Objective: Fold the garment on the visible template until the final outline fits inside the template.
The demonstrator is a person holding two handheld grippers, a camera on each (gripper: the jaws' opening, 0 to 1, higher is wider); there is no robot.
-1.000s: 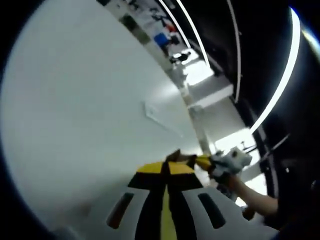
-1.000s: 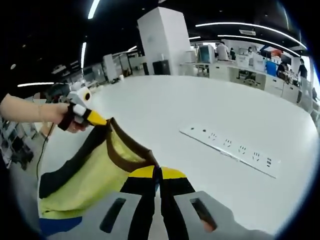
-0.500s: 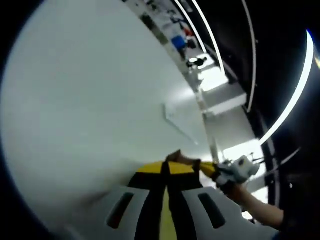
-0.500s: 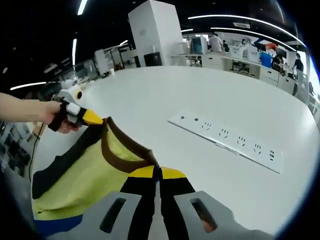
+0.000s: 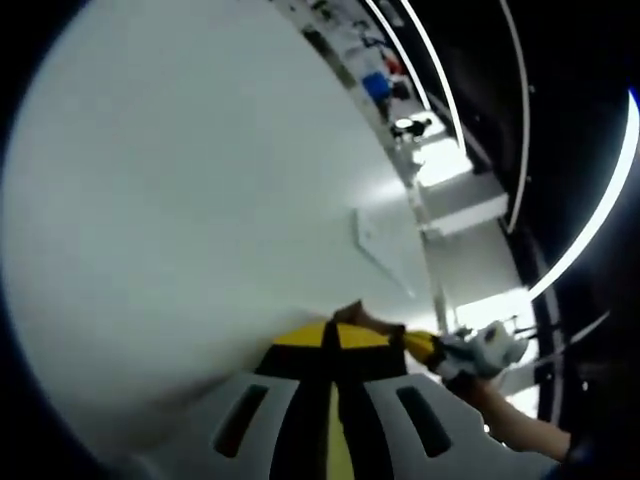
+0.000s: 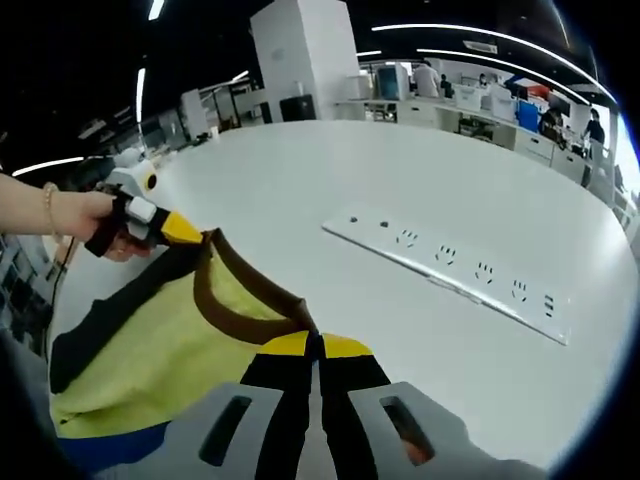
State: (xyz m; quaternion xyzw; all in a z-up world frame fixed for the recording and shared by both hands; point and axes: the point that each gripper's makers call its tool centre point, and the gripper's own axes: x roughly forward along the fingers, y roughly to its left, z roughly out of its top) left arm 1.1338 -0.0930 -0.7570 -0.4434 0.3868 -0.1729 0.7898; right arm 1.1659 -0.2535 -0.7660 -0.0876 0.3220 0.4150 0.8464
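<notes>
Yellow knit garment [image 6: 165,350] with dark brown neckband and black side panel, a blue edge at its lower hem: held aloft over the broad white oval table [image 6: 300,190], stretched between two grippers, presumably so it can be spread flat before folding. Right gripper [image 6: 314,345], yellow-and-black jaws pressed together on the brown neckband at one shoulder point. Left gripper [image 6: 185,232], yellow-tipped, carried in a person's hand [image 6: 100,225], pinching the opposite end of the neckband; in the left gripper view its jaws [image 5: 335,330] close on a small brown fold of cloth. White recessed socket strip [image 6: 450,275]: set into the table, well apart from the garment. Template: not discernible here. Folding judged not yet begun; the cloth hangs slack below the taut upper edge.
</notes>
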